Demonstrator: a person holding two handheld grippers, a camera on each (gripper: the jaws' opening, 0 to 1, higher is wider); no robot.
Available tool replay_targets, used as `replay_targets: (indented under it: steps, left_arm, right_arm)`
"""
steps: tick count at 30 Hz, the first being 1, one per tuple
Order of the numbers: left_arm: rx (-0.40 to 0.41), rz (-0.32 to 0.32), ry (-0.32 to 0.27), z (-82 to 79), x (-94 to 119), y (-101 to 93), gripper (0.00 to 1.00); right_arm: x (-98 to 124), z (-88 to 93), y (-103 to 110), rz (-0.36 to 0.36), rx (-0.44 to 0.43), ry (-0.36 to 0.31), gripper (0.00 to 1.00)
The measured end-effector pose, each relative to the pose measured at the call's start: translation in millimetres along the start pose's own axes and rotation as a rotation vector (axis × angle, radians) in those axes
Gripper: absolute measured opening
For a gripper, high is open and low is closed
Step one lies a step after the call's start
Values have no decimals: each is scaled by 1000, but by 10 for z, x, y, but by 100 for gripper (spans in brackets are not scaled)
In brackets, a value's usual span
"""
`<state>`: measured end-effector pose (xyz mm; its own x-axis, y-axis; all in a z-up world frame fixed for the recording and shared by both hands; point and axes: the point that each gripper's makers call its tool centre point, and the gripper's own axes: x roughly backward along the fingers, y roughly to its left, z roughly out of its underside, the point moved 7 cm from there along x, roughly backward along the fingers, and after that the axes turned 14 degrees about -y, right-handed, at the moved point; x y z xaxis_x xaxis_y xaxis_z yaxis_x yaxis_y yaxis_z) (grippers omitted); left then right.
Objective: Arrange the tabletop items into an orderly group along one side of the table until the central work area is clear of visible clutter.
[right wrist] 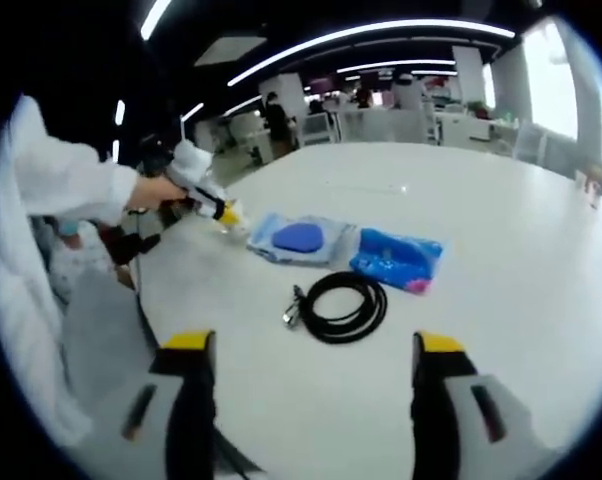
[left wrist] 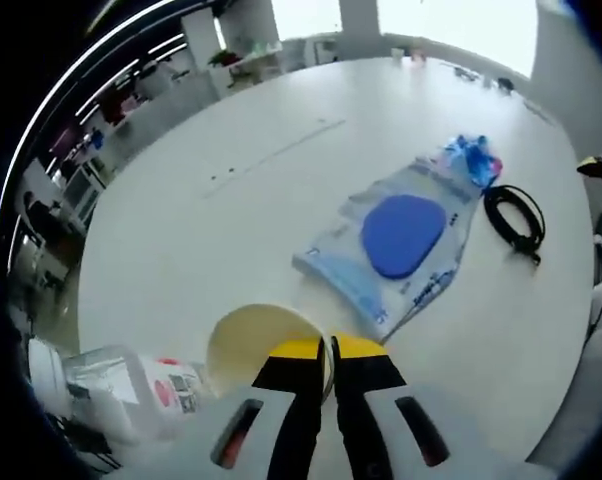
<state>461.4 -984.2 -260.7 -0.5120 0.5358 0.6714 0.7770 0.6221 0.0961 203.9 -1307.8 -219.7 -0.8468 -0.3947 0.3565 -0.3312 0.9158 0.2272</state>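
My left gripper (left wrist: 330,345) is shut on the rim of a cream paper cup (left wrist: 261,340) at the near edge of the round white table (left wrist: 231,200). Beyond the cup lies a clear plastic pouch holding a blue oval pad (left wrist: 401,235). Farther off are a blue packet (left wrist: 471,160) and a coiled black cable (left wrist: 516,215). My right gripper (right wrist: 313,341) stands wide open above the table, just short of the black cable (right wrist: 341,300). Behind the cable lie the blue packet (right wrist: 396,258) and the pouch (right wrist: 301,238). A hand in a white sleeve holds the left gripper (right wrist: 216,205) at the table's left edge.
A clear plastic bottle with a red label (left wrist: 131,385) lies left of the cup near the table edge. Desks, shelves and people stand in the room behind (right wrist: 381,110). The table's far half (right wrist: 461,190) is bare white surface.
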Motion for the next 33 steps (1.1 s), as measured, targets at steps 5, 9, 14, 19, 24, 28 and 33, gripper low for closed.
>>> replay_targets:
  steps: [5, 9, 14, 19, 24, 28, 33]
  left_arm:
    - [15, 1, 2, 0, 17, -25, 0]
    - [10, 7, 2, -5, 10, -14, 0]
    - [-59, 32, 34, -32, -22, -27, 0]
    - [-54, 40, 40, -40, -50, -34, 0]
    - [-62, 47, 47, -49, -51, -40, 0]
    - [-69, 40, 53, -62, -46, -16, 5]
    - [-94, 33, 57, -67, -52, 17, 14]
  right_arm:
    - [1, 31, 4, 3, -2, 17, 79]
    - [5, 51, 6, 6, -10, 18, 79]
    - [4, 67, 14, 9, -18, 19, 79]
    - [5, 72, 21, 9, -24, 18, 79]
    - [6, 85, 23, 8, -27, 22, 79]
    - [-3, 90, 20, 9, -32, 20, 78]
    - [-18, 91, 26, 6, -33, 20, 78]
